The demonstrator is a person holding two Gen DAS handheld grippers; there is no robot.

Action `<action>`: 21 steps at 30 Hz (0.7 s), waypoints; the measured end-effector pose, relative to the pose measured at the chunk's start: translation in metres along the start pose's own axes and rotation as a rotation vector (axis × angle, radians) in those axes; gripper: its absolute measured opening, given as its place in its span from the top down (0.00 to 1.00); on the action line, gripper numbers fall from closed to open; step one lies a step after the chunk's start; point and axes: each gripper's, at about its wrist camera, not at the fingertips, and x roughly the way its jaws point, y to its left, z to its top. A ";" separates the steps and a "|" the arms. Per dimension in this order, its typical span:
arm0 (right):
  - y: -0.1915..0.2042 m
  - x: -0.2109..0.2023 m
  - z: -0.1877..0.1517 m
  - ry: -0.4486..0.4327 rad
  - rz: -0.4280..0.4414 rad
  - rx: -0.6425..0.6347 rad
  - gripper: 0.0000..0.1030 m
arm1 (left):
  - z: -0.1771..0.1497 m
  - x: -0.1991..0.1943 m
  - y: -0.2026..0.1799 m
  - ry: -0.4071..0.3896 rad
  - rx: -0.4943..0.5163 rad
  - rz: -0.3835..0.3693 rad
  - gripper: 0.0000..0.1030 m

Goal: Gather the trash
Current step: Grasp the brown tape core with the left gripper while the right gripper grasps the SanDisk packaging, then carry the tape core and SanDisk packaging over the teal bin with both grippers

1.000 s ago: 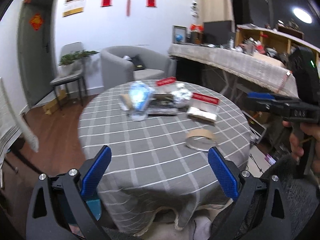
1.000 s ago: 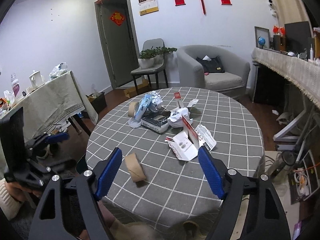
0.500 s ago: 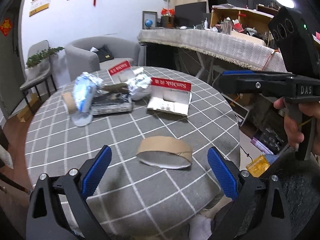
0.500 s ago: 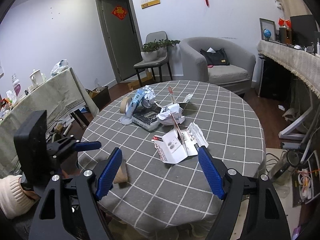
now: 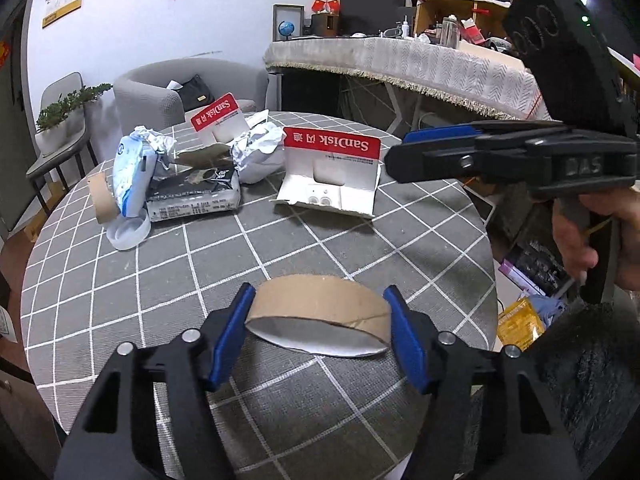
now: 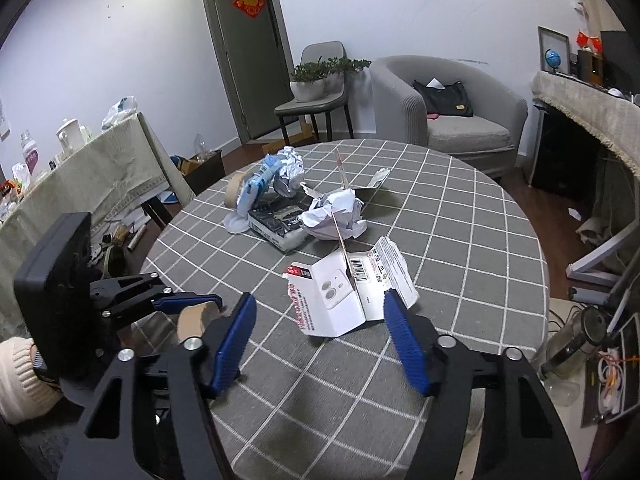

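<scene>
At six o'clock on the checked surface point(image 5: 168, 264), the cardboard tape ring point(image 5: 320, 314) lies between the blue pads of the left tongs point(image 5: 320, 334), whose jaws are closing; they seem to touch its sides, though contact is hard to judge. At twelve o'clock from the right tongs point(image 6: 318, 334), also closing with nothing gripped, lies an opened white SanDisk package point(image 6: 340, 300).

- Your brown cardboard tape ring point(image 5: 320, 304) looks matt, with a rough torn edge.
- The grey checked cloth on the table point(image 5: 280, 248) is woven and dull.
- Your blue ribbed plastic fingers point(image 5: 230, 336) have a slight sheen.
- The white crumpled paper ball point(image 6: 336, 216) is creased.
</scene>
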 end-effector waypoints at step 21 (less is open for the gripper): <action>-0.011 0.057 0.011 0.070 -0.074 -0.037 0.97 | 0.002 -0.025 0.035 -0.024 -0.087 0.018 0.35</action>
